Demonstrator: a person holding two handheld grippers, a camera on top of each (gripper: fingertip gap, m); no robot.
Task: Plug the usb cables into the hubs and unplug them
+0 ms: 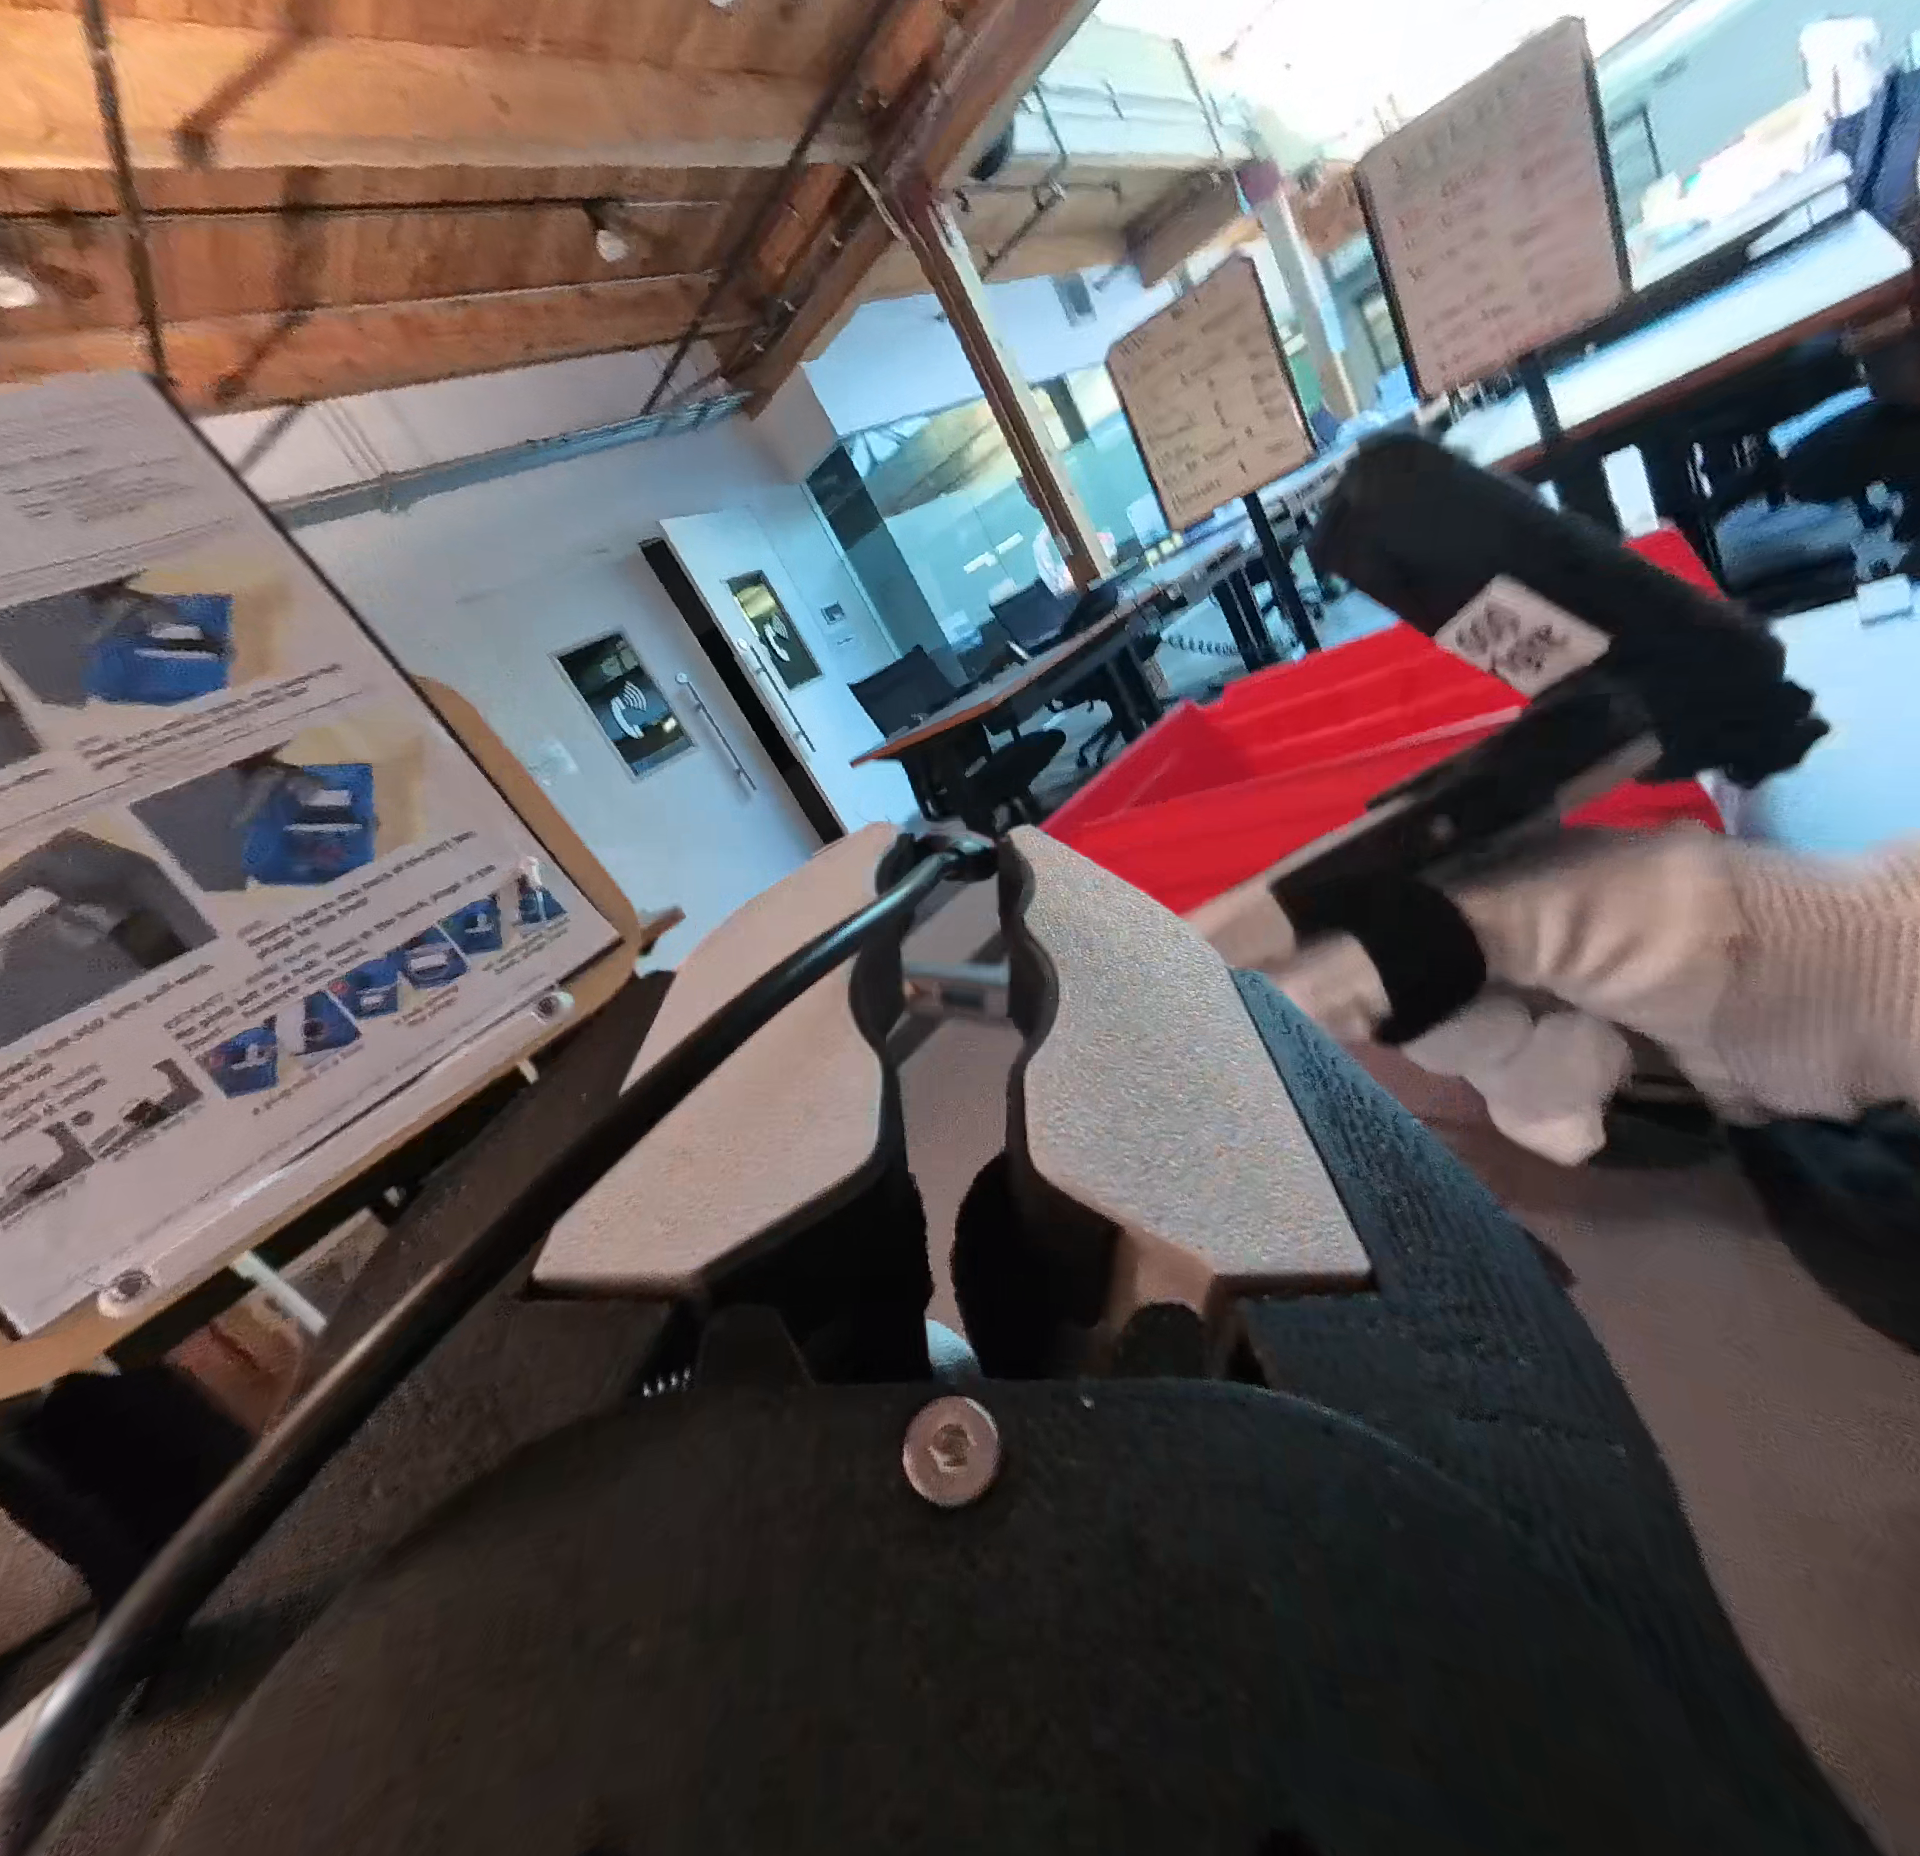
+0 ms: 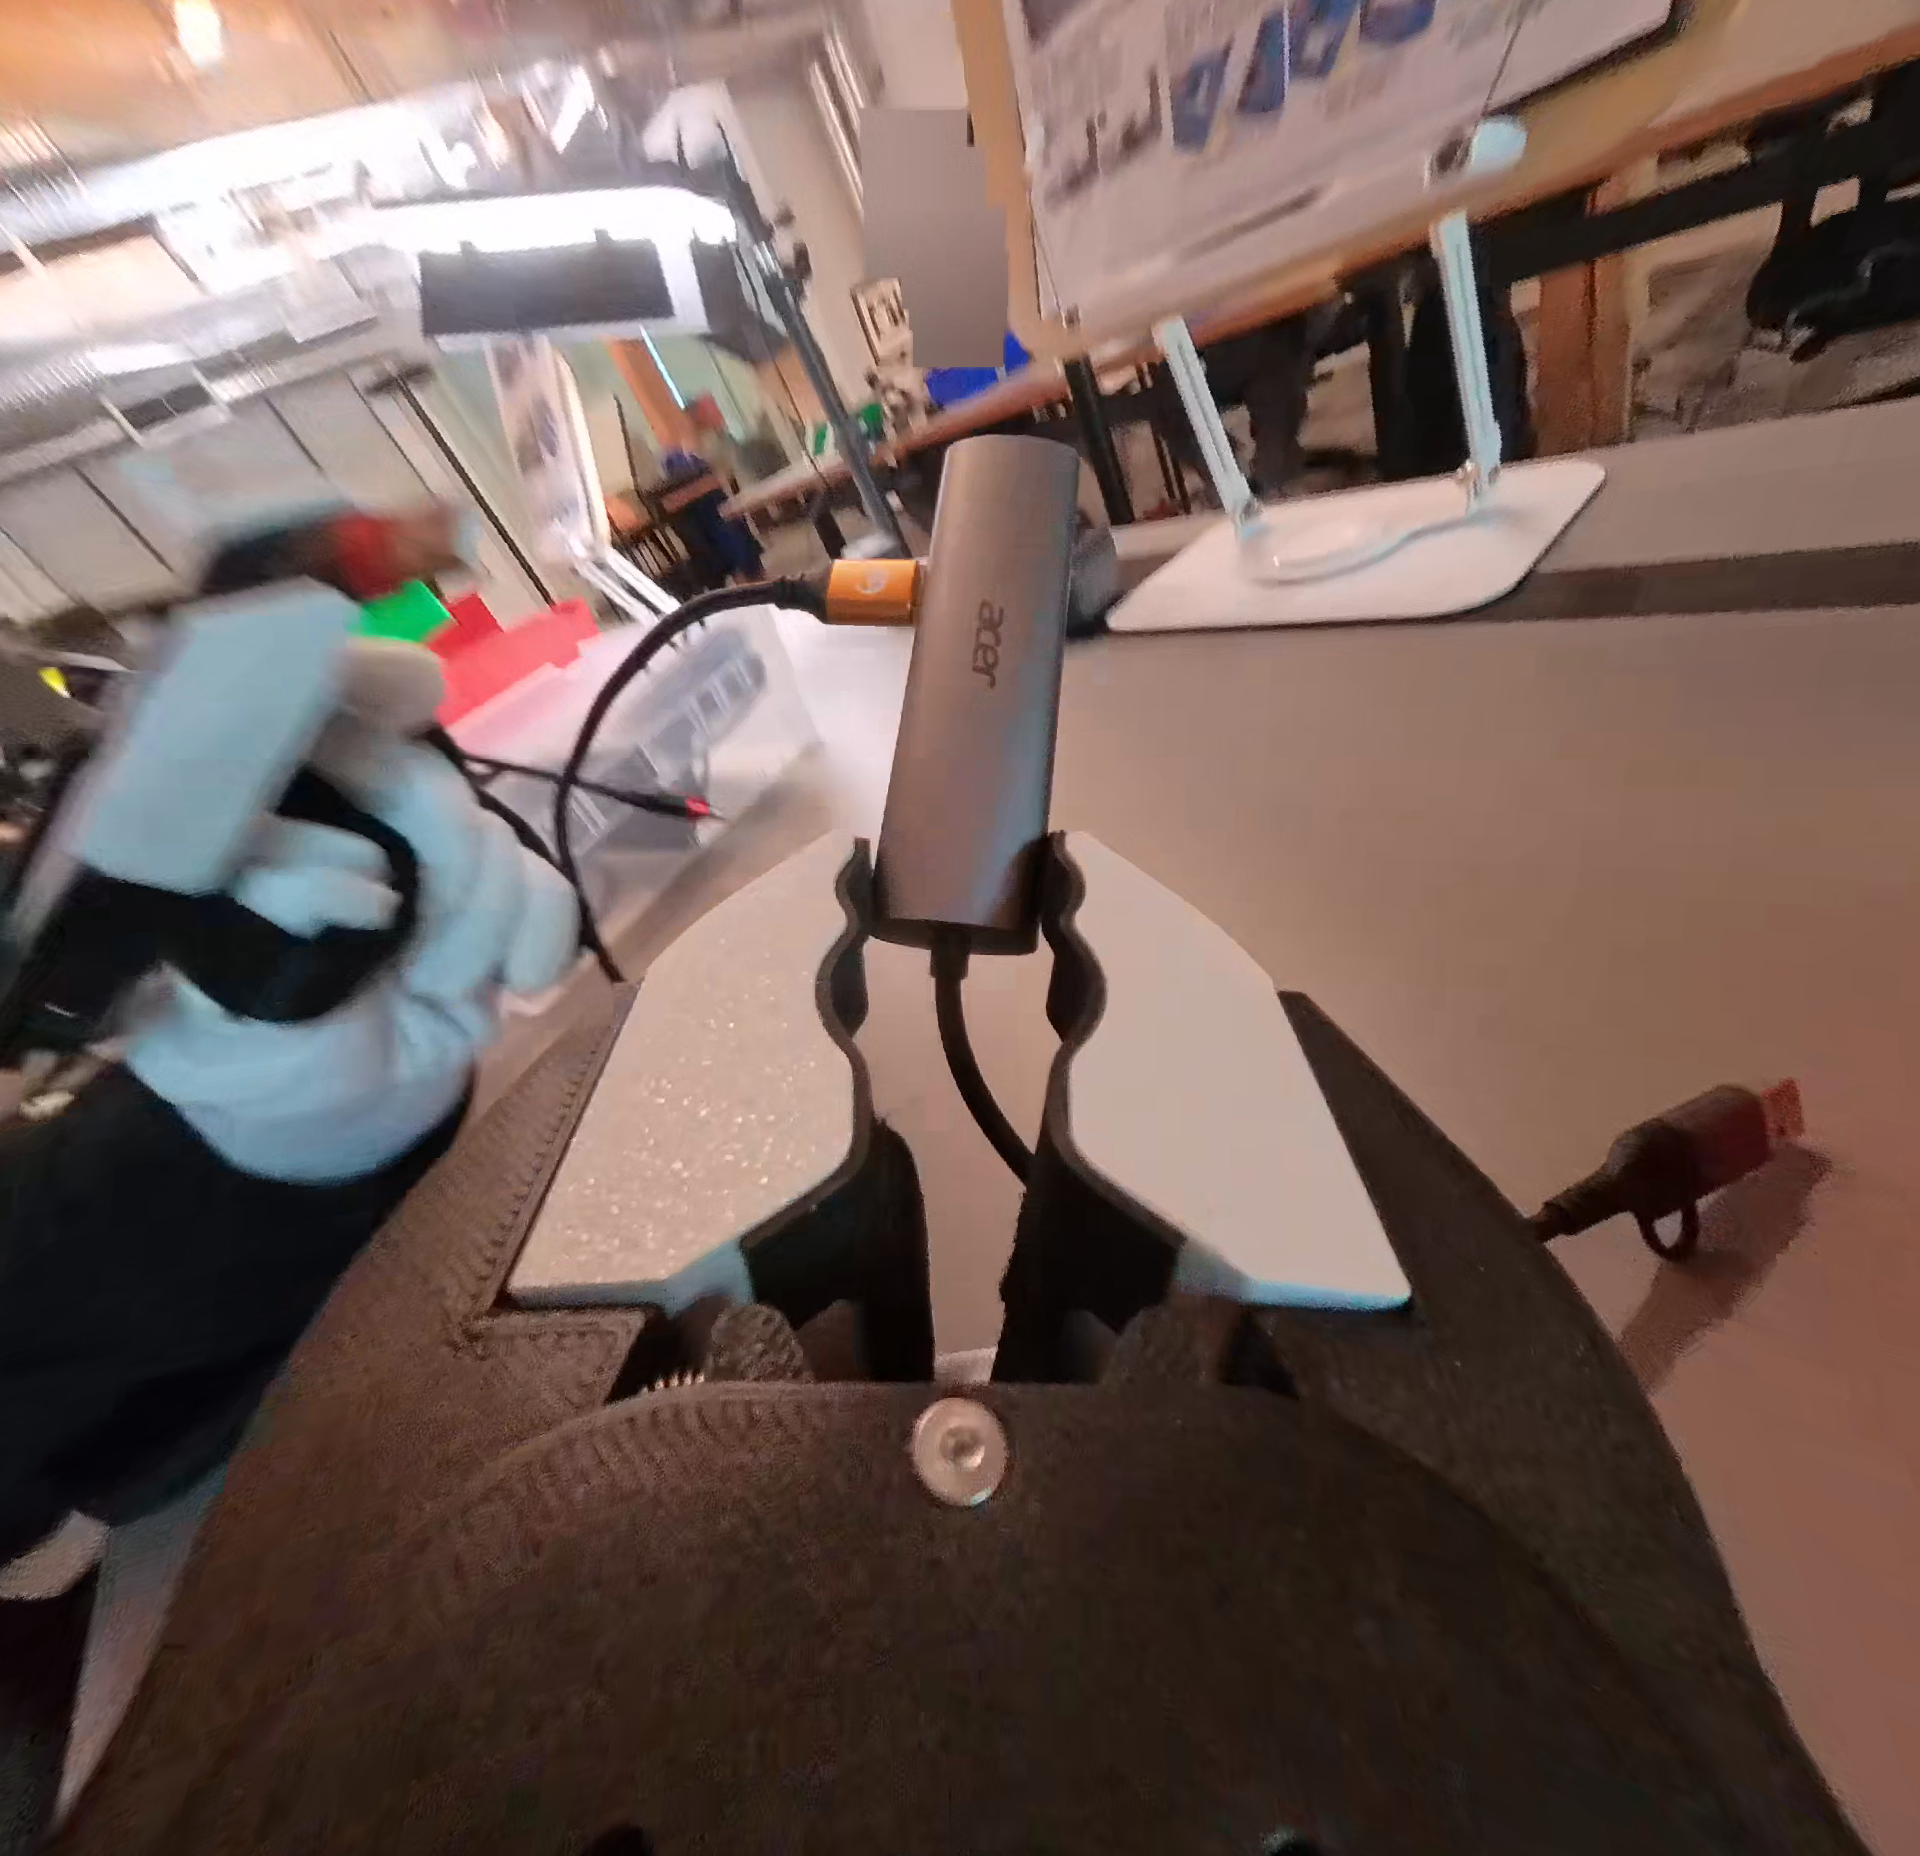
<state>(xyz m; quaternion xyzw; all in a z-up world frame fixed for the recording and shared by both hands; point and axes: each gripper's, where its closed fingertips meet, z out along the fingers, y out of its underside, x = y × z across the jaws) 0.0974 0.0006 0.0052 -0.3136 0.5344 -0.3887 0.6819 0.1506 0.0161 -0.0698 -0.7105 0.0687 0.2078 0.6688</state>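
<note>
The right tongs [image 2: 958, 871] are clenching the slim grey metal hub [image 2: 982, 684], orange-shelled plug [image 2: 873, 593] seated in its left side, while the left tongs [image 1: 951, 850] are pinching a thin black cable [image 1: 665, 1058], so pulling straight outward, hub steadied, looks wisest.

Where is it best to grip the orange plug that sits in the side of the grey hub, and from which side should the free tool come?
Probably grip the orange plug across its flat metal shell, coming from the left, along the line of its cable. It sticks out sideways from the hub, which the right tool clamps at its lower end.
</note>
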